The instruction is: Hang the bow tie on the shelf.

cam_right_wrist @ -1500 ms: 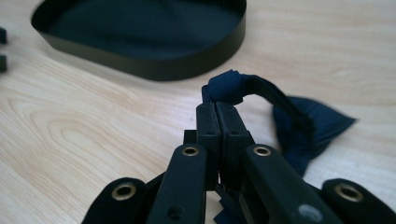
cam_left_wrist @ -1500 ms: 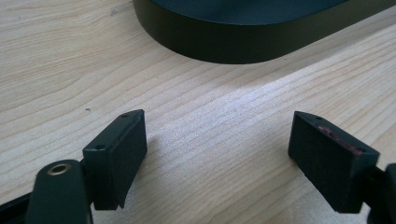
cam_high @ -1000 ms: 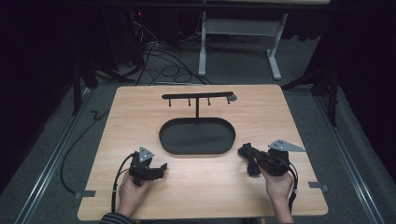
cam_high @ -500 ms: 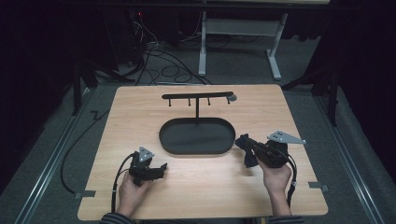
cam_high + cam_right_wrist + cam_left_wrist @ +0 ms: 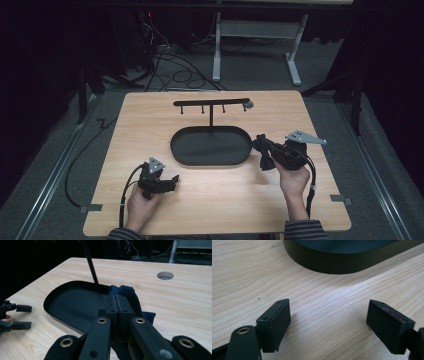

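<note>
The right gripper [image 5: 263, 150] hangs just off the right end of the black oval tray [image 5: 210, 161], and its jaws are pressed together on a small dark blue piece of cloth [image 5: 263, 154]. In the right gripper view the two black pads [image 5: 116, 305] meet flat against each other, with the blue fabric [image 5: 125, 291] looping up over their tips and spilling out to the side towards the bare wood. The cloth is off the table, carried in the pinch, close beside the tray's rim.

Over on the other side, the left gripper [image 5: 171, 181] sits low on the light wooden table [image 5: 150, 115], near the front edge, well apart from the cloth. Its jaws stand spread wide: the left gripper view shows the two pads [image 5: 274, 322] far apart with only wood grain between them, and the tray's dark wall [image 5: 329, 261] rising beyond.

From the tray's back edge a thin black post climbs to a black T-shaped rack [image 5: 211, 104] with small pegs hanging under its crossbar. The same post [image 5: 91, 265] runs up just behind the pinched cloth in the right gripper view, where the left gripper's open tips [image 5: 22, 316] peek in at the far left edge.
</note>
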The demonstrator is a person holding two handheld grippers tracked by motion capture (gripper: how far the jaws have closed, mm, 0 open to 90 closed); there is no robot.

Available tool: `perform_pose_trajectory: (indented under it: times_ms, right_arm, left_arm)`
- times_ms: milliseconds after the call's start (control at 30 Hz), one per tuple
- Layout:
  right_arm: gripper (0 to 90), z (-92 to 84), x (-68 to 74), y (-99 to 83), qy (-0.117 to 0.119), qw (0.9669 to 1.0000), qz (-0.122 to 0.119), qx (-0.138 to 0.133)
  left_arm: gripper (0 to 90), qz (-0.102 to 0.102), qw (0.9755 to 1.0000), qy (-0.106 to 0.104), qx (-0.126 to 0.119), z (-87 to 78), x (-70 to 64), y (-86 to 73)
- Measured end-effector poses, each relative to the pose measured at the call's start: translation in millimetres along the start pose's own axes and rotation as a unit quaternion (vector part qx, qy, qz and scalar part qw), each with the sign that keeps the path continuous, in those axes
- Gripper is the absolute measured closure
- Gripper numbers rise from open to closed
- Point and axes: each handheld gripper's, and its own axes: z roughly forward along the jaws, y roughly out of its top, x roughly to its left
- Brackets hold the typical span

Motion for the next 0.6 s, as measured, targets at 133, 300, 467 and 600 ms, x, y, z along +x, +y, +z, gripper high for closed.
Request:
perform_pose_trajectory:
  times_ms: [133,300,467,600]
  right_arm:
    - [90.0,1.3,-1.2,3.9,-0.002,1.0,0.003,-0.001]
    - [90.0,5.2,-3.0,11.4,-0.006,1.0,0.004,-0.005]
    - [90.0,9.5,-4.2,17.0,-0.006,0.9999,0.005,-0.006]
    - [90.0,11.8,-4.5,20.1,-0.007,0.9999,0.006,-0.007]
  left_arm:
    - [20.0,0.0,1.0,-0.001,0.0,-0.1,0.0,0.0]
    - [20.0,0.0,1.0,0.0,0.0,0.0,0.0,0.0]
    - [20.0,0.0,1.0,0.0,0.0,0.0,0.1,0.0]
    - [20.0,0.0,1.0,0.0,0.0,0.0,0.0,0.0]
